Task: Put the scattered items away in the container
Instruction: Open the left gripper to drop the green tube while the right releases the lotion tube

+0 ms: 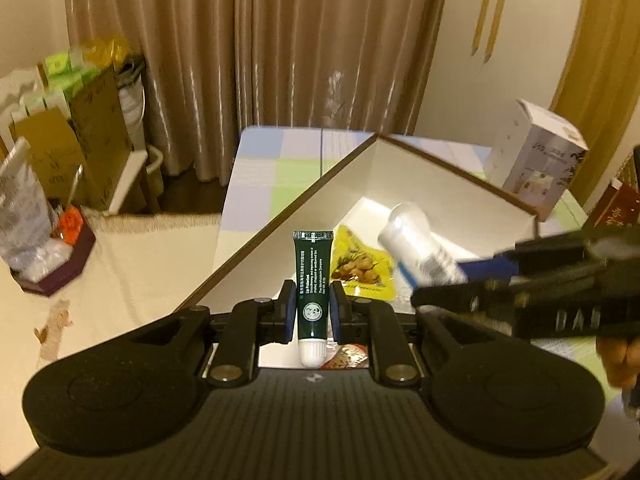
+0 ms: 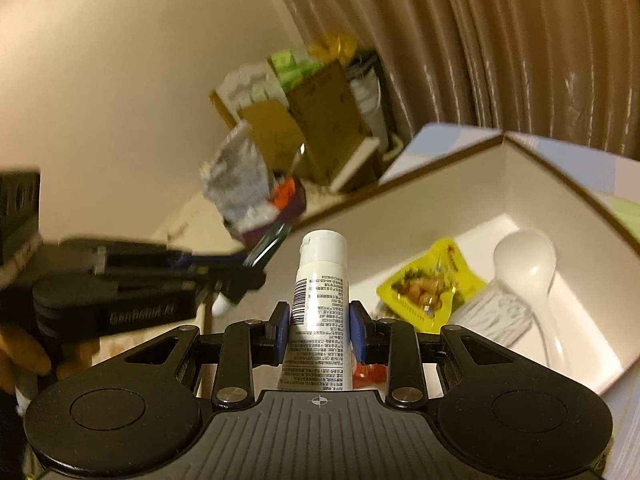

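My left gripper [image 1: 313, 307] is shut on a dark green tube [image 1: 311, 284] with a white cap, held over the near corner of the white box [image 1: 452, 188]. My right gripper [image 2: 319, 322] is shut on a white bottle [image 2: 320, 300] with a barcode, also held above the box [image 2: 560, 184]; it shows in the left wrist view [image 1: 416, 248] too. Inside the box lie a yellow snack packet [image 2: 432, 288], a white plastic spoon [image 2: 528, 264] and a white packet [image 2: 496, 316]. A red packet [image 1: 348, 356] lies under my left gripper.
The box stands on a table with a pastel checked cloth [image 1: 272, 172]. A white carton [image 1: 536, 160] stands behind the box at right. Cardboard boxes and bags [image 1: 72, 136] are piled by the brown curtain [image 1: 280, 40]. A purple tray with bags [image 1: 48, 248] sits at left.
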